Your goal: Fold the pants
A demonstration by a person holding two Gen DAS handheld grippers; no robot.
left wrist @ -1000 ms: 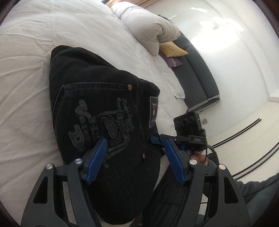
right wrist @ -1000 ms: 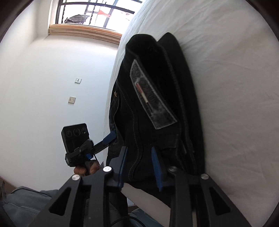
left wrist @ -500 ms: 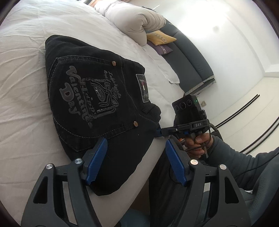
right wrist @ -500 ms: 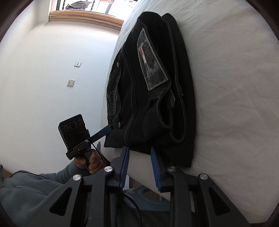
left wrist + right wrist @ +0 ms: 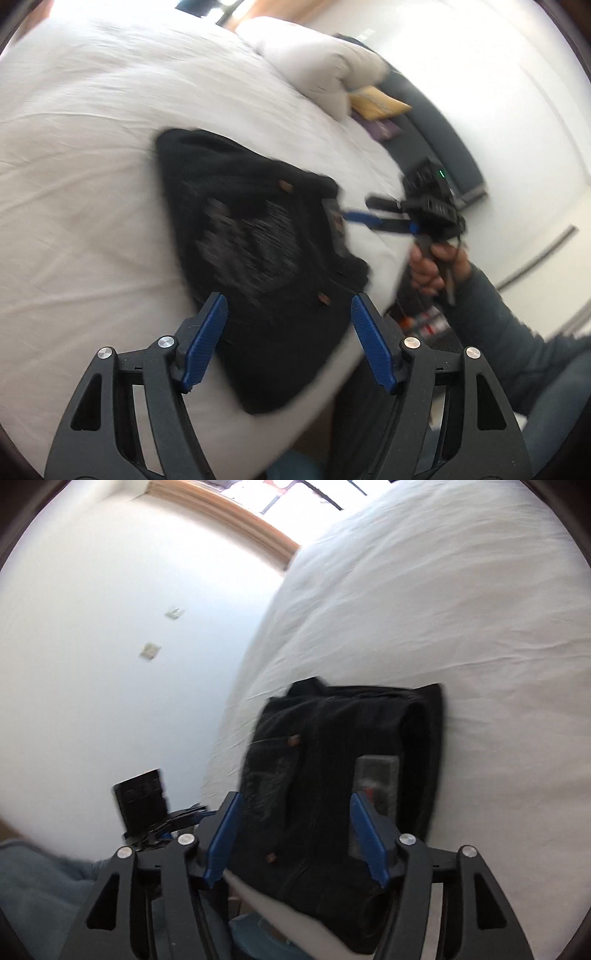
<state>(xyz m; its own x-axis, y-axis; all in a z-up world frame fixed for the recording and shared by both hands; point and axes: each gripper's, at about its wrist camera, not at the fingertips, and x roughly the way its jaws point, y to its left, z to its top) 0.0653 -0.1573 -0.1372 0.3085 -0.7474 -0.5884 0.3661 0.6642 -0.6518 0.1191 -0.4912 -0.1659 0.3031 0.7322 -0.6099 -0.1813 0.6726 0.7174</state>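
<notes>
The black pants (image 5: 258,243) lie folded into a compact bundle on the white bed (image 5: 92,184) near its front edge, back pocket print and patch facing up. They also show in the right wrist view (image 5: 332,775). My left gripper (image 5: 288,317) is open and empty, held above the bundle's near edge. My right gripper (image 5: 293,818) is open and empty, held above the pants; in the left wrist view it (image 5: 358,210) hovers at the bundle's right side. Both views are motion-blurred.
A rolled white duvet (image 5: 314,70) and a yellow cushion (image 5: 376,103) lie at the far end of the bed. A dark sofa (image 5: 443,147) stands by the white wall. A window (image 5: 295,494) sits beyond the bed. The person's legs are below the bed edge.
The right gripper has opened wide and swung over the pants. The left gripper has shifted back over the bundle's near edge. The pants stay folded on the bed.
</notes>
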